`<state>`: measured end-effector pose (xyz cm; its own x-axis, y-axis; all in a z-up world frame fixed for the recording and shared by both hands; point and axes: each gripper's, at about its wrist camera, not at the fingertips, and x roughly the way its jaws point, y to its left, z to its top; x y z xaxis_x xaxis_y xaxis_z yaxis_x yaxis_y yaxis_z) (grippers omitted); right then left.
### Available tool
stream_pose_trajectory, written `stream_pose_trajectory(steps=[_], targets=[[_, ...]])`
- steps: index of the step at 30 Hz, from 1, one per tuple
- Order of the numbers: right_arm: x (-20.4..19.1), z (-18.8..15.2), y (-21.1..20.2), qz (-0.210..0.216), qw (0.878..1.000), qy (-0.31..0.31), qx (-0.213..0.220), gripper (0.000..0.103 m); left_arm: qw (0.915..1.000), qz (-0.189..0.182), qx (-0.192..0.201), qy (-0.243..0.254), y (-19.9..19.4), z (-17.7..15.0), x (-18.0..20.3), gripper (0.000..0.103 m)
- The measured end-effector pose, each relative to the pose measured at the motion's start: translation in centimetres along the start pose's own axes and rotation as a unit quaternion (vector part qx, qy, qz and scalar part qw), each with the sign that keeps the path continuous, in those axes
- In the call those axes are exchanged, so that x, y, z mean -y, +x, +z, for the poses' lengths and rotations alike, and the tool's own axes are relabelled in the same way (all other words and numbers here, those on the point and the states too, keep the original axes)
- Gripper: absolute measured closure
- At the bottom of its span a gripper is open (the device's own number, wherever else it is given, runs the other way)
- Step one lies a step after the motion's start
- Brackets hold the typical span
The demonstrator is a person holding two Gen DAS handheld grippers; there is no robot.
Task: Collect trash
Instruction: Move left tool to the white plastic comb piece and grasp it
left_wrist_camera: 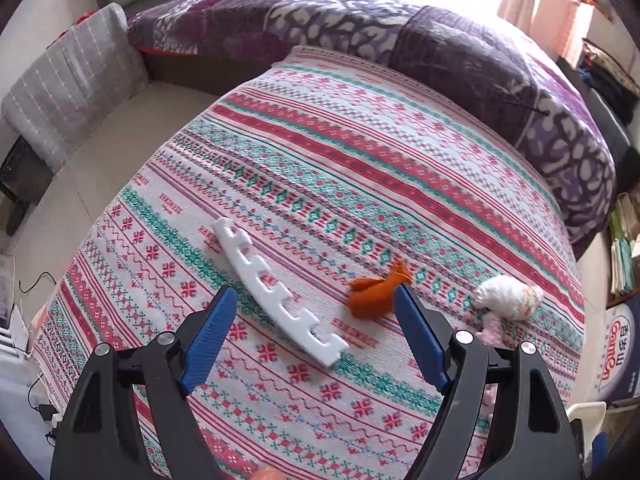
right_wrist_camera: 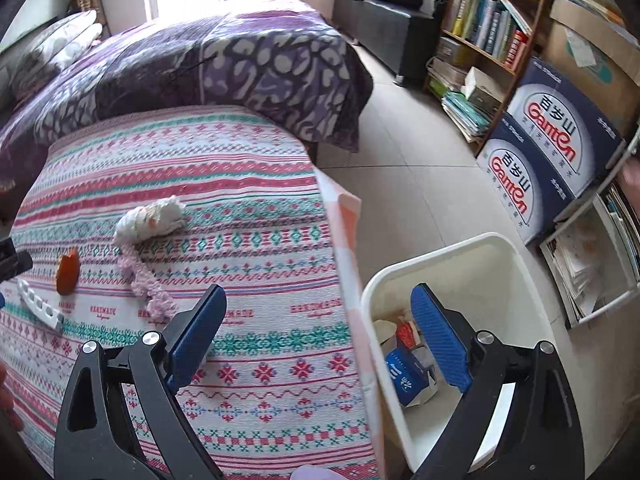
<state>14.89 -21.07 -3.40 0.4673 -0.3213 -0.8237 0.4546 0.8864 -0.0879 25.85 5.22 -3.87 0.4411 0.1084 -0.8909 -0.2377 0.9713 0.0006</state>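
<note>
On the patterned cloth (left_wrist_camera: 320, 152) lie a white notched foam strip (left_wrist_camera: 276, 292), an orange scrap (left_wrist_camera: 376, 292), a white crumpled wad (left_wrist_camera: 508, 294) and a pink knitted piece (right_wrist_camera: 146, 284). My left gripper (left_wrist_camera: 316, 300) is open and empty, just above the foam strip, its right finger beside the orange scrap. My right gripper (right_wrist_camera: 320, 300) is open and empty, over the table's right edge and the white bin (right_wrist_camera: 472, 248), which holds a blue carton (right_wrist_camera: 408, 376) and wrappers. The right wrist view also shows the foam strip (right_wrist_camera: 40, 308), the orange scrap (right_wrist_camera: 67, 272) and the wad (right_wrist_camera: 150, 220).
A bed with a purple quilt (left_wrist_camera: 440, 48) lies behind the table. A bookshelf (right_wrist_camera: 492, 20) and blue Ganten boxes (right_wrist_camera: 552, 136) stand right of the bin. A grey checked seat (left_wrist_camera: 72, 92) is at the left. Cables (left_wrist_camera: 36, 284) lie on the floor.
</note>
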Motion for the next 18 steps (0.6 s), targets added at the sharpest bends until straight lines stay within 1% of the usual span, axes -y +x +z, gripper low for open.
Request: stream_pose_trajectory(steps=[4, 8, 14, 16, 18], targets=[[-3.0, -0.4, 1.1, 0.014, 0.999, -0.048, -0.004, 0.012, 0.9991, 0.023, -0.012, -0.033, 1.9, 0.9, -2.3, 0.025], [-5.8, -0.6, 2.7, 0.036, 0.995, -0.093, -0.024, 0.012, 0.9969, 0.028, -0.03, -0.067, 3.6, 1.6, -4.5, 0.025], [-9.7, -1.1, 4.9, 0.047, 0.985, -0.157, -0.053, 0.012, 0.9962, 0.03, -0.044, -0.069, 5.2, 2.2, -5.5, 0.025], [-10.7, -1.4, 5.3, 0.046, 0.983, -0.168, -0.054, 0.012, 0.9957, 0.027, -0.051, -0.072, 5.6, 2.3, -5.9, 0.025], [-11.4, -1.4, 5.2, 0.046, 0.984, -0.169, -0.043, 0.012, 0.995, 0.019, -0.061, -0.077, 6.1, 2.2, -6.1, 0.025]])
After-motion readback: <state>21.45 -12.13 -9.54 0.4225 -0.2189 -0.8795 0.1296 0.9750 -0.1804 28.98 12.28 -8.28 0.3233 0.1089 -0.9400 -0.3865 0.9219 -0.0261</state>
